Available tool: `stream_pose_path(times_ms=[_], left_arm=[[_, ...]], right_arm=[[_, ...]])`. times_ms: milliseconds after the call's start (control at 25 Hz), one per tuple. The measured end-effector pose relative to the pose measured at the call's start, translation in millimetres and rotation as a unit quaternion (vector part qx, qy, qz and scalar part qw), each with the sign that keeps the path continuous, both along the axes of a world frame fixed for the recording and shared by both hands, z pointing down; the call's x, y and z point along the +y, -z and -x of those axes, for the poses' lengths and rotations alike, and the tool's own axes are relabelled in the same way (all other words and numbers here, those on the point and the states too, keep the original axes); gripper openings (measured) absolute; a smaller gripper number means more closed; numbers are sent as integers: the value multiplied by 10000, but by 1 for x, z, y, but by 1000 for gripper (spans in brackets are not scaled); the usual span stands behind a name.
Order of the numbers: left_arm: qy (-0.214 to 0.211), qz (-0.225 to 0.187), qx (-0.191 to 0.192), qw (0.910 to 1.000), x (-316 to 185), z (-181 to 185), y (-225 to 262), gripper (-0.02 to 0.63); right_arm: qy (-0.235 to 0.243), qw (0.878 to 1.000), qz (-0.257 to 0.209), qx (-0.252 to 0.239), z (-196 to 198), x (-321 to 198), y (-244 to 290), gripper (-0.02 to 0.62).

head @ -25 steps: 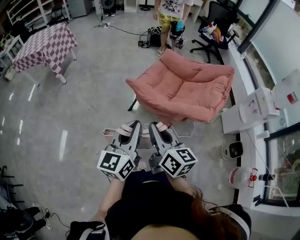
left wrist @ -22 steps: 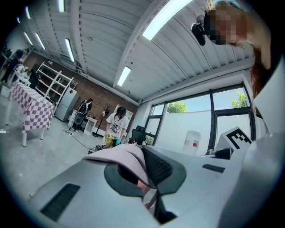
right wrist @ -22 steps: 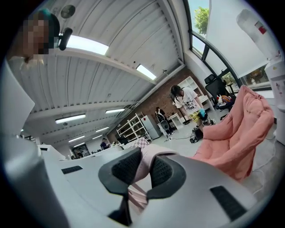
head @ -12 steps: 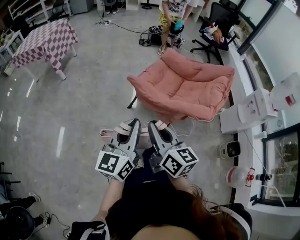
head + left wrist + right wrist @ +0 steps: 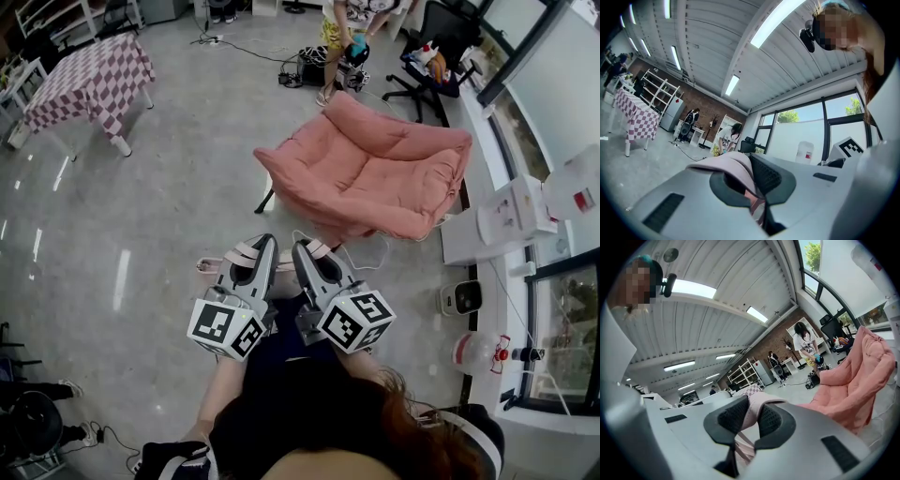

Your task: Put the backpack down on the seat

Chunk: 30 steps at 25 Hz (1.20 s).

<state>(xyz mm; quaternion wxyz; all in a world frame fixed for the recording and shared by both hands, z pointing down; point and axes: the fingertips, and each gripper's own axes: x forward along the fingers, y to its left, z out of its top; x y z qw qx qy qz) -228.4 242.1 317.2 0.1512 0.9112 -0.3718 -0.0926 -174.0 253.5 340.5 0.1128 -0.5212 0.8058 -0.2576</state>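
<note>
Backpack (image 5: 212, 265): pale pink, largely hidden below the hands. Its straps (image 5: 733, 164) arch upward, one pinched in the left gripper (image 5: 262, 246), one in the right gripper (image 5: 302, 248). Seat (image 5: 375, 173): salmon-pink padded armchair, upright on dark legs, ahead of the backpack and apart from it

**A:** Foreground, lower centre?

**B:** Side by side, left gripper (image 5: 253, 247) and right gripper (image 5: 307, 249), tips toward the seat (image 5: 375, 173); pink backpack straps (image 5: 244, 254) draped across both tips.

**A:** Beyond them?

**B:** Pink seat on grey floor (image 5: 178, 187), well apart from both grippers; checkered table (image 5: 89, 80) at upper left; standing person (image 5: 342, 23) behind the seat.
</note>
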Motion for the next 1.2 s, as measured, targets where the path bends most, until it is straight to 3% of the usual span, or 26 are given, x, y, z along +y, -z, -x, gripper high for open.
stream_pose_path(times_ms=[480,1200], left_arm=[[314,26,-4,9995,-83,-10,-2,18],[853,-384,-171,9955,-242,-29,67,18]], right_arm=[[207,9997,-39,-95,-13,-85,1,66],[706,9962,-320,-387,-33,-251,69,66]])
